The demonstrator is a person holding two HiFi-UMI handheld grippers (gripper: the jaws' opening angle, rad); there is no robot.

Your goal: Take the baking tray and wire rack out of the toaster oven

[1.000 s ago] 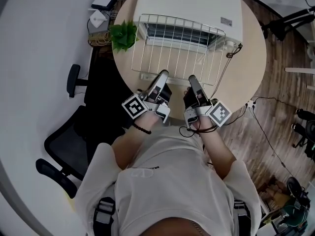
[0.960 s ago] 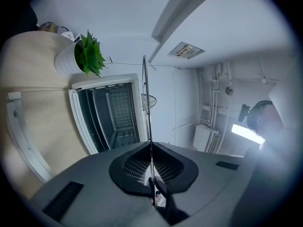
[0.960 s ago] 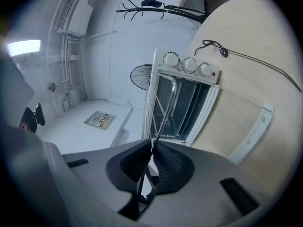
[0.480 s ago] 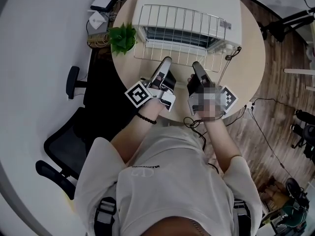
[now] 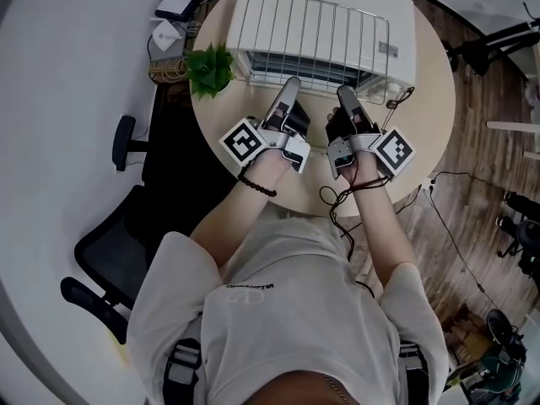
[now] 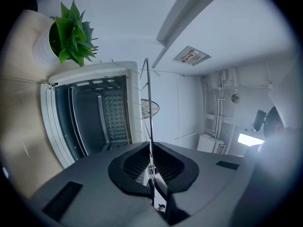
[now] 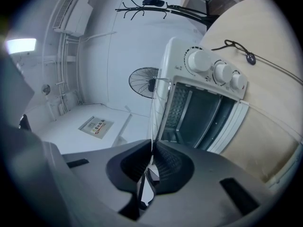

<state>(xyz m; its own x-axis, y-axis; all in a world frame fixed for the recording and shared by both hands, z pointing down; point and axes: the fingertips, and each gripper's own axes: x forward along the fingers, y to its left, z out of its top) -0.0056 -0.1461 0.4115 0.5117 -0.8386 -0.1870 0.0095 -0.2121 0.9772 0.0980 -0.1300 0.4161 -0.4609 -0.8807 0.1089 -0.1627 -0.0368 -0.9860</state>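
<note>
The wire rack (image 5: 312, 30) hangs over the top of the white toaster oven (image 5: 402, 24), and both grippers hold its near edge. My left gripper (image 5: 292, 83) pinches a rack wire (image 6: 147, 103); its jaws are opening slightly, with the wire still between the pads. My right gripper (image 5: 345, 92) is shut on the same edge (image 7: 154, 122). In the left gripper view the oven (image 6: 94, 112) stands with its door down and its dark cavity showing. The right gripper view shows the oven (image 7: 203, 108) with its knobs. I cannot make out a baking tray in any view.
A small potted plant (image 5: 211, 64) stands on the round table (image 5: 253, 154) left of the oven. A dark cable (image 5: 396, 91) lies by the oven's right front corner. A black office chair (image 5: 110, 251) is at the table's left, and a floor fan (image 7: 147, 82) stands behind the oven.
Both grippers have moved forward and a little up with the rack. The rack went from lying over the table in front of the oven to hanging above the oven's top.
</note>
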